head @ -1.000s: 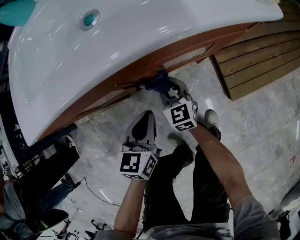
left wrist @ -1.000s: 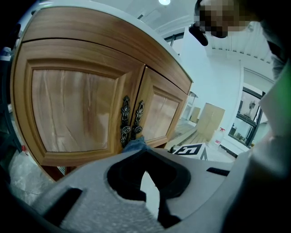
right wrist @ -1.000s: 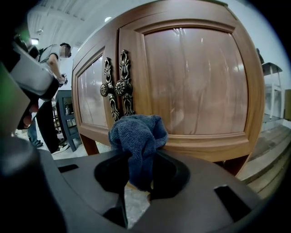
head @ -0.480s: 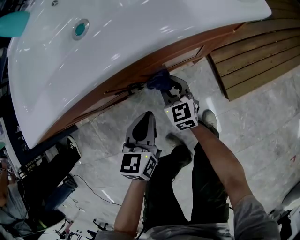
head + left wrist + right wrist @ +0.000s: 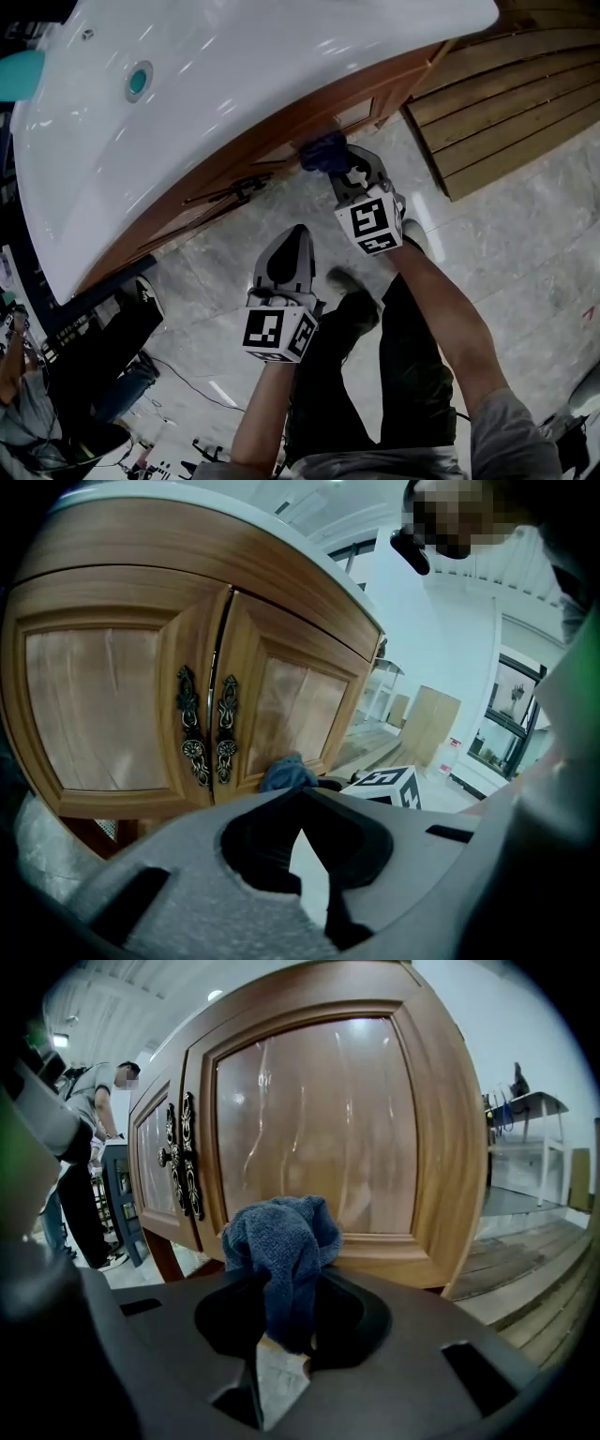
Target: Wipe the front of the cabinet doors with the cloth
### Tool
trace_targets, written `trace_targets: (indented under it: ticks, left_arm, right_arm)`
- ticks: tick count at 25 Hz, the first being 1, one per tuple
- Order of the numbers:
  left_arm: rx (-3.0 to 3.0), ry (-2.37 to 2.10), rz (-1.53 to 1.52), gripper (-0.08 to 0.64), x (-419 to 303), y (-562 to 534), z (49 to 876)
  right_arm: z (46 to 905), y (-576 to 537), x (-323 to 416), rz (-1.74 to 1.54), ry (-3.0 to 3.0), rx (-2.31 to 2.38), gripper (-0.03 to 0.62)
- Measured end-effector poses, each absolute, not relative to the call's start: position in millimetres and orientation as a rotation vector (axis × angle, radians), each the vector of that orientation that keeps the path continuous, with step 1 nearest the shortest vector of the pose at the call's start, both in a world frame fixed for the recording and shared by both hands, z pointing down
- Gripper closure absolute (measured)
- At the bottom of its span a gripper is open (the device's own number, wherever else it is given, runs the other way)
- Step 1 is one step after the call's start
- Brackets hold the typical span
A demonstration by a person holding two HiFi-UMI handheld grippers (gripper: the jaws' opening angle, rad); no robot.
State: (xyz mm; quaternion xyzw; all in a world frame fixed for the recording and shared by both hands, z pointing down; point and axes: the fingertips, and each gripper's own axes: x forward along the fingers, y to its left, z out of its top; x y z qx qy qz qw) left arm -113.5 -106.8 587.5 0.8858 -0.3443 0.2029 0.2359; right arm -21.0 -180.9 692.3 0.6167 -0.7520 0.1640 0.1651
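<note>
Since a second ago the right gripper (image 5: 281,1340) has carried the blue cloth (image 5: 281,1237) sideways along the cabinet, away from the ornate metal handles (image 5: 183,1152) and further onto the right-hand door (image 5: 319,1119). Its jaws are clamped on a hanging fold of the cloth, and the bunched top sits against the door's lower rail, just under the glossy panel. I'm keeping the left gripper (image 5: 305,850) back from the cabinet, jaws together and nothing between them.

My worry is the grip. Only a narrow tail of cloth is pinched, so a firm drag across the wood could pull it free and drop it on the floor. The wad also stands only a little proud of the jaw tips. If I tilt the gripper or lean in too hard, bare plastic may scrape the finish. On a pass back toward the middle, the towelling could snag on the handles.
</note>
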Motion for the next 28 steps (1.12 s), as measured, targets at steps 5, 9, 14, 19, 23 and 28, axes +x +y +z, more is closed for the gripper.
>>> trace_targets:
  ticks: [5, 9, 14, 19, 23, 28]
  left_arm:
    - [2.424, -0.950, 0.564, 0.554, -103.1, -109.5, 585.4]
    - [2.427, -0.953, 0.562, 0.554, -92.4, -111.5, 581.9]
    - [2.428, -0.946, 0.567, 0.554, -74.6, -110.0, 581.7]
    - [2.430, -0.932, 0.569, 0.554, -56.7, -105.9, 582.1]
    - [2.428, -0.927, 0.572, 0.554, -43.6, -103.0, 580.2]
    - [2.417, -0.926, 0.578, 0.554, -32.5, -98.5, 576.9]
  right_arm:
    - [693.7, -181.3, -2.8, 0.456, -2.127, 1.743, 0.502]
    - [693.1, -179.9, 12.4, 0.448, -2.120, 1.740, 0.502]
    - [694.3, -176.8, 38.7, 0.437, -2.089, 1.752, 0.502]
    - [697.4, -171.6, 72.7, 0.443, -2.043, 1.781, 0.503]
    - [696.7, -169.8, 91.8, 0.438, -2.022, 1.780, 0.502]
    - [697.1, -162.1, 114.6, 0.475, -1.981, 1.811, 0.502]
